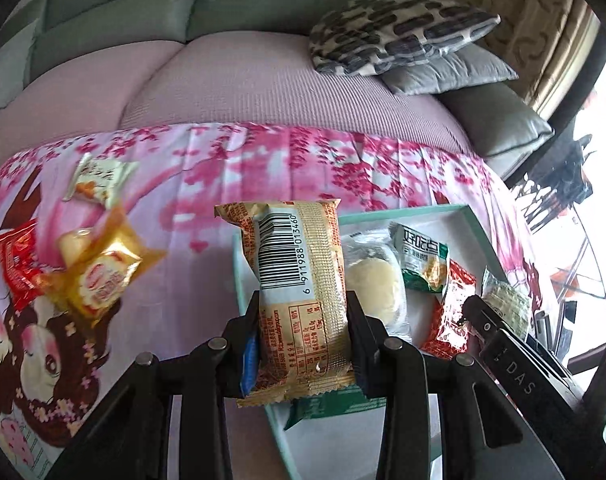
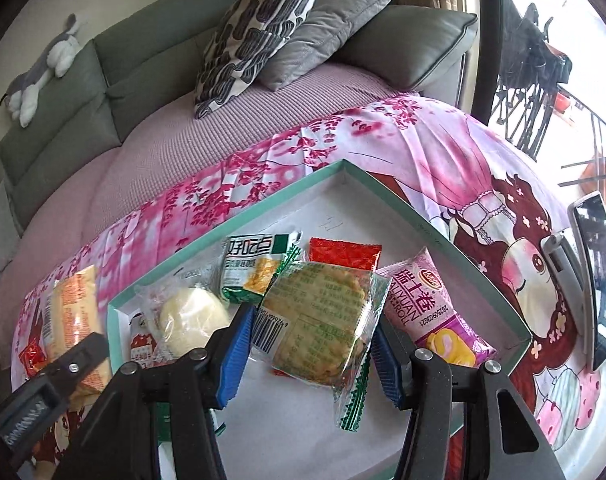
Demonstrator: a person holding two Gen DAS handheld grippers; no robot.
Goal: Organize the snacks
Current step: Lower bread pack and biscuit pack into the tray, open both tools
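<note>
My left gripper [image 1: 306, 320] is shut on a tan snack packet [image 1: 299, 264] with a barcode, held upright over the left rim of a teal-edged shallow box [image 2: 343, 166]. My right gripper [image 2: 309, 350] has its blue pads shut on a clear packet of green crackers [image 2: 319, 316], just above the box's white floor. In the box lie a pale round bun in clear wrap [image 2: 191, 316], a green-and-white packet [image 2: 255, 272], a red packet [image 2: 345, 254] and a pink egg-roll packet [image 2: 427, 312]. Outside it, on the cloth, lie a yellow packet [image 1: 99, 276], a red one [image 1: 17, 268] and a white one [image 1: 99, 180].
The box sits on a pink cartoon-print cloth [image 2: 443, 140] spread over a sofa seat. Patterned and grey cushions [image 2: 263, 28] lean at the back. A phone on a stand [image 2: 595, 280] stands right of the box. A plush toy [image 2: 43, 68] lies on the sofa back.
</note>
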